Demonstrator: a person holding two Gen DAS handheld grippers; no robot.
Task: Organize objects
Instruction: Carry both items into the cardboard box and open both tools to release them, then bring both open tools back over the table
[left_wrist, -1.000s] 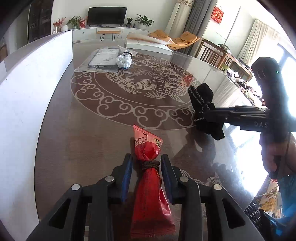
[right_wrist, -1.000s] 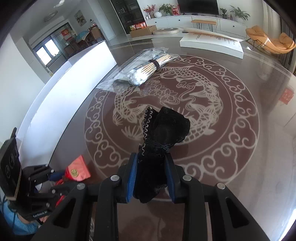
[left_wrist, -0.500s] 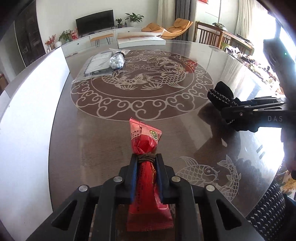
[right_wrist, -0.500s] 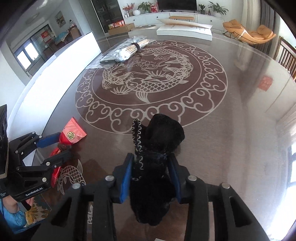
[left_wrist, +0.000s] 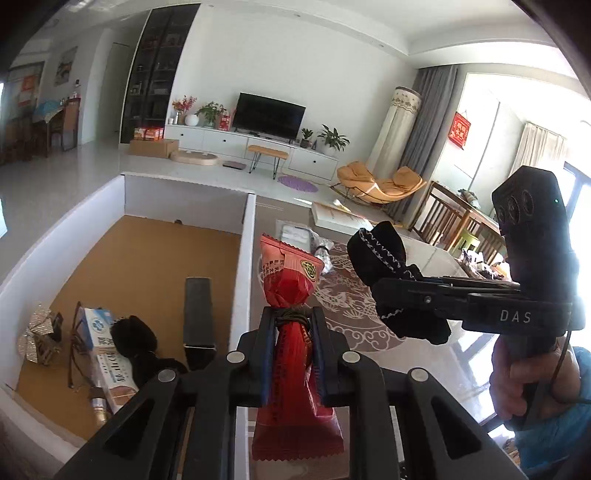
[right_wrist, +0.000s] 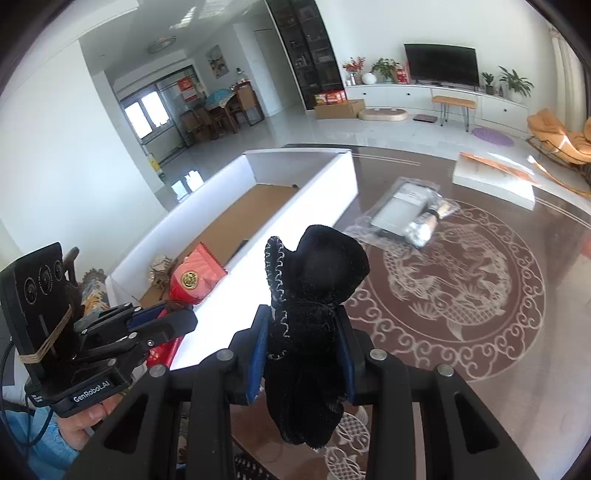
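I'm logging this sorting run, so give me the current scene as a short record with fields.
left gripper: shut on red packet, lifted
right gripper: shut on black pouch, lifted
white box: open, left of the packet, brown floor
in box: black case, blue-white carton, silver ornament
on table: clear bag

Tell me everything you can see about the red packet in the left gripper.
The red packet is a glossy foil-like sachet, paler orange-red at its crimped top with a round gold emblem and printed characters. A dark cord is tied around its pinched neck. It stands roughly upright, clamped at that neck between the blue-padded fingers of the left gripper, held in the air by the white box's wall, its flat lower end hanging free.
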